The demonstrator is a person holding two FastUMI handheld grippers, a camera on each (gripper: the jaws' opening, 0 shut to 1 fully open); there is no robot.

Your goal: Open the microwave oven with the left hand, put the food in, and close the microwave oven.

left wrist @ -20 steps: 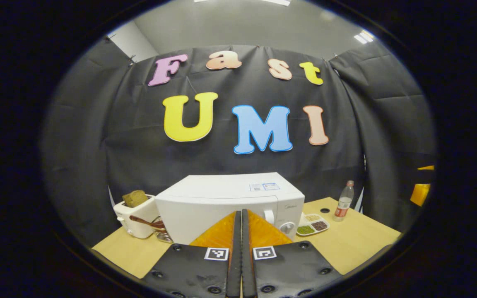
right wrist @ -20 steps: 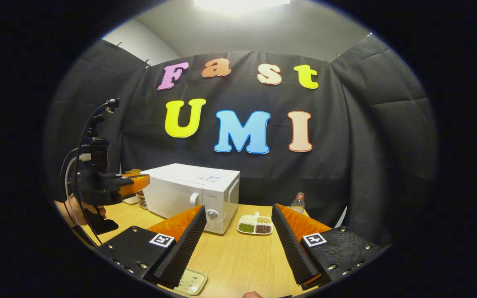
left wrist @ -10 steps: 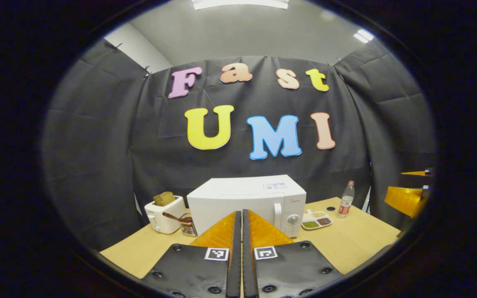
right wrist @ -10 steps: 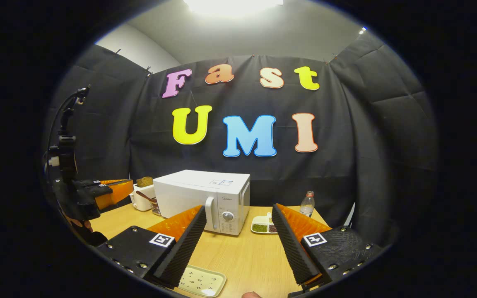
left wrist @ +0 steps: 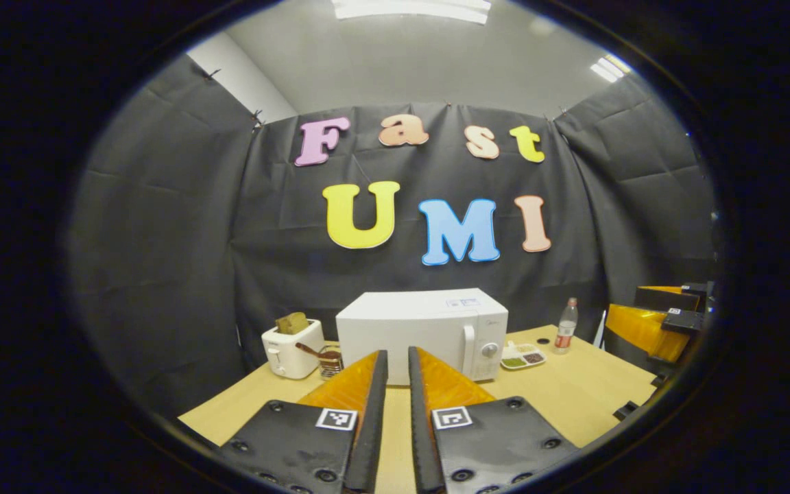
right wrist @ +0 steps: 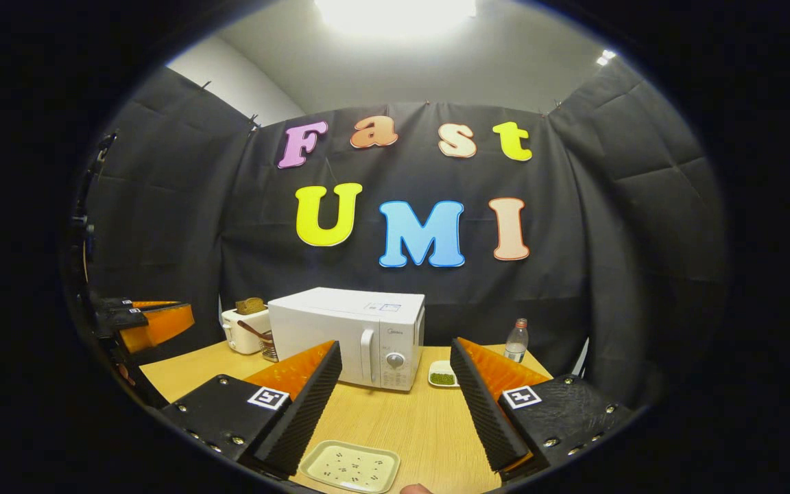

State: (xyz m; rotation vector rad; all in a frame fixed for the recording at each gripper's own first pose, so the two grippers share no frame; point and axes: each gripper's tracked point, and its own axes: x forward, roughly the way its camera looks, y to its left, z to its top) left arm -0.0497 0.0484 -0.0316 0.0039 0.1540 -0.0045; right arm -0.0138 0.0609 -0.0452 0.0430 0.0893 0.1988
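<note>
Bright ceiling light [right wrist: 395,8] glaring overhead, even illumination, soft shadows, sharp focus, strong fisheye bending at edges

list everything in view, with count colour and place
microwave: 1, white, door shut, back middle of table
toaster: 1, white, left of microwave, brown bread in its slot
divided dish: 1, white, green and dark grains, right of microwave
bottle: 1, clear, red label, right of dish
tray: 1, pale, speckled, near table edge
table: 1, light wood
left gripper: 1, jaws slightly apart, empty
right gripper: 1, jaws wide, empty
</note>
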